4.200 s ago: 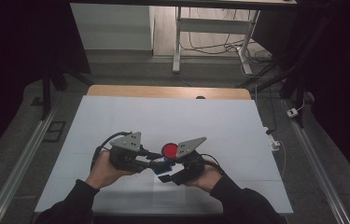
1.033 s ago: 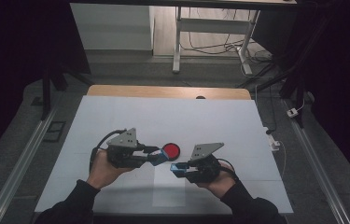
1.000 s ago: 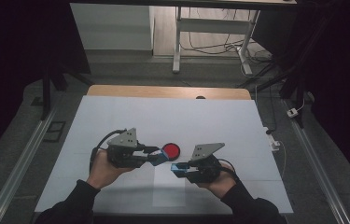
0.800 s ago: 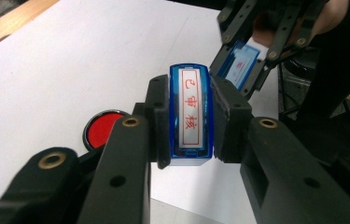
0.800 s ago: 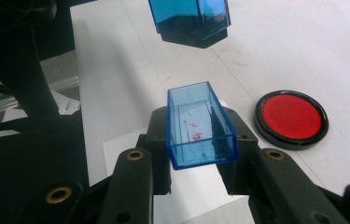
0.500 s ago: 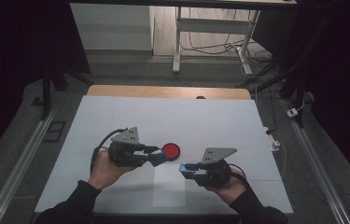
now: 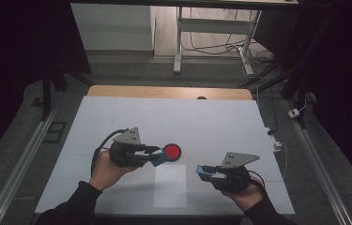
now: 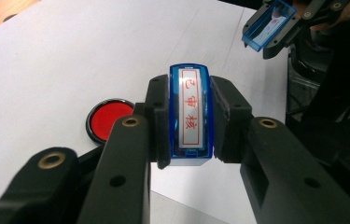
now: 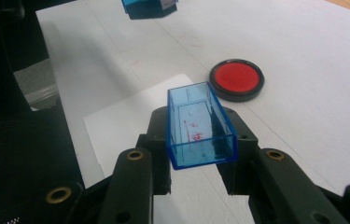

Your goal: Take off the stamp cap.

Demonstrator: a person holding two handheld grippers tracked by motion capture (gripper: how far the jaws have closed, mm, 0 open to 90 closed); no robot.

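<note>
the left claw (image 8: 189, 116) is clamped on a blue stamp (image 8: 190, 112), its face with red characters turned toward that claw's camera. the right claw (image 9: 200, 135) grips the stamp's clear blue cap (image 9: 199, 126), well apart over the white table (image 7: 117, 112). between them lie a red ink pad (image 7: 172, 151) and a paper sheet (image 7: 170, 185). the marks inside the cap are too faint to read.

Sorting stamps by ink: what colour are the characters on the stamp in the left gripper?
Red, on the stamp's white face; clearest in the left gripper view.
</note>
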